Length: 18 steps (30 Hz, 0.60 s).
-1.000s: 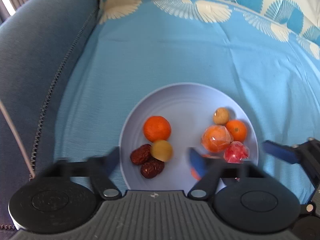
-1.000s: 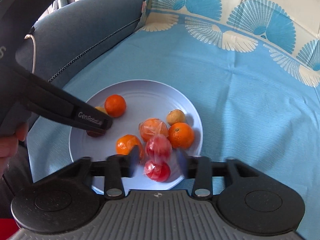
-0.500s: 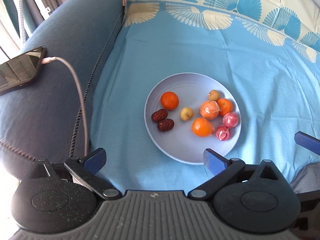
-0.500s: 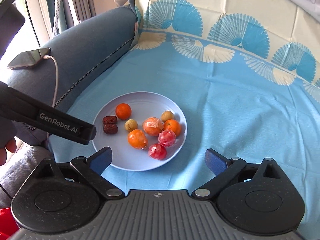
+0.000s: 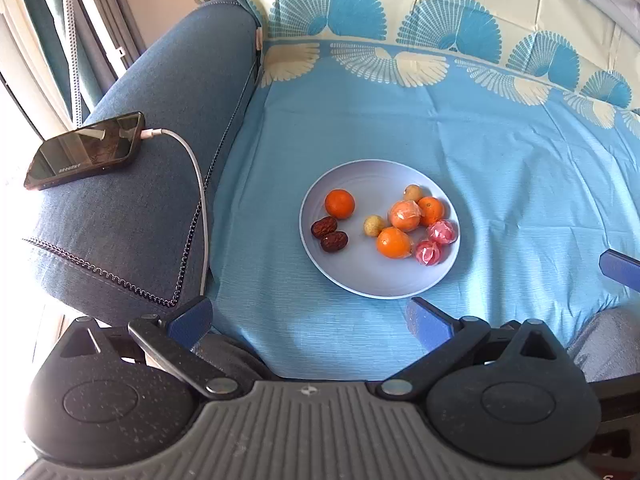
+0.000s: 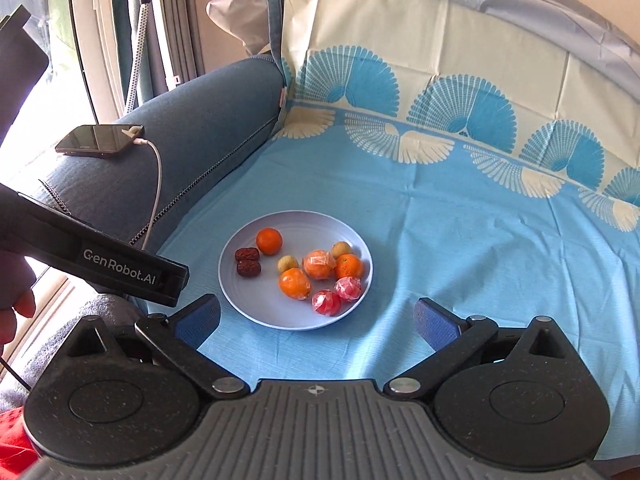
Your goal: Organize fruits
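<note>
A pale blue plate (image 5: 360, 284) (image 6: 276, 318) sits on the blue cloth and holds several fruits: oranges (image 5: 339, 203) (image 6: 269, 241), two dark red dates (image 5: 329, 234) (image 6: 248, 261), two small yellow longans (image 5: 374, 225) (image 6: 287, 263) and two red fruits in plastic wrap (image 5: 428, 252) (image 6: 327, 302). One orange is wrapped in plastic (image 5: 405, 216) (image 6: 318, 265). My left gripper (image 5: 310, 318) is open and empty, held back from the plate's near edge. My right gripper (image 6: 318, 318) is open and empty, also short of the plate.
A blue sofa arm (image 5: 160, 128) lies to the left with a phone (image 5: 84, 150) and its white charging cable (image 5: 196, 184) on it. The patterned cloth (image 5: 520, 152) covers the seat and backrest. The left gripper's body (image 6: 100, 260) crosses the right wrist view's left side.
Both grippers have pulled back and up from the plate. A second ago the right gripper was closed around a red wrapped fruit; now both are open and empty, and that fruit lies on the plate.
</note>
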Available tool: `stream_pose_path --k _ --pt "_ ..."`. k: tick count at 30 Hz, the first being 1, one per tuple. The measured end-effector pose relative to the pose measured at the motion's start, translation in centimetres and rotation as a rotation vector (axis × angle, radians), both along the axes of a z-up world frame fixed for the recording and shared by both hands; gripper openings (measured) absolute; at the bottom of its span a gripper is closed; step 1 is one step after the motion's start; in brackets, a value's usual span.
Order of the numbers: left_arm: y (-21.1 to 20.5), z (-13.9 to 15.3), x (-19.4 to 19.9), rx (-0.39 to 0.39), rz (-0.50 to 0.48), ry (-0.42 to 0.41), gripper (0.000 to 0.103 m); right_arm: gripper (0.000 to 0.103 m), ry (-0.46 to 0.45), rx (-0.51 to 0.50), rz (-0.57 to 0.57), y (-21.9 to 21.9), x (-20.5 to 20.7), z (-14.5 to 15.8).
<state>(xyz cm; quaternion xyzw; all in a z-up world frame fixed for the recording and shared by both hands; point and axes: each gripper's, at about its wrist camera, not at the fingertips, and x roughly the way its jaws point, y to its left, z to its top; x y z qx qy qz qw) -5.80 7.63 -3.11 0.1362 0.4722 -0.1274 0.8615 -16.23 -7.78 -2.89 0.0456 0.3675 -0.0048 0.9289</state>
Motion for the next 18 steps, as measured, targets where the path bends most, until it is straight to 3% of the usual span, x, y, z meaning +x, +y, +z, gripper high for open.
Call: stream_pose_path --k 18 --pt "0.0 0.8 -1.4 0.005 -0.012 -0.038 0.103 0.102 -0.037 -0.015 -0.009 0.7 -1.8 0.9"
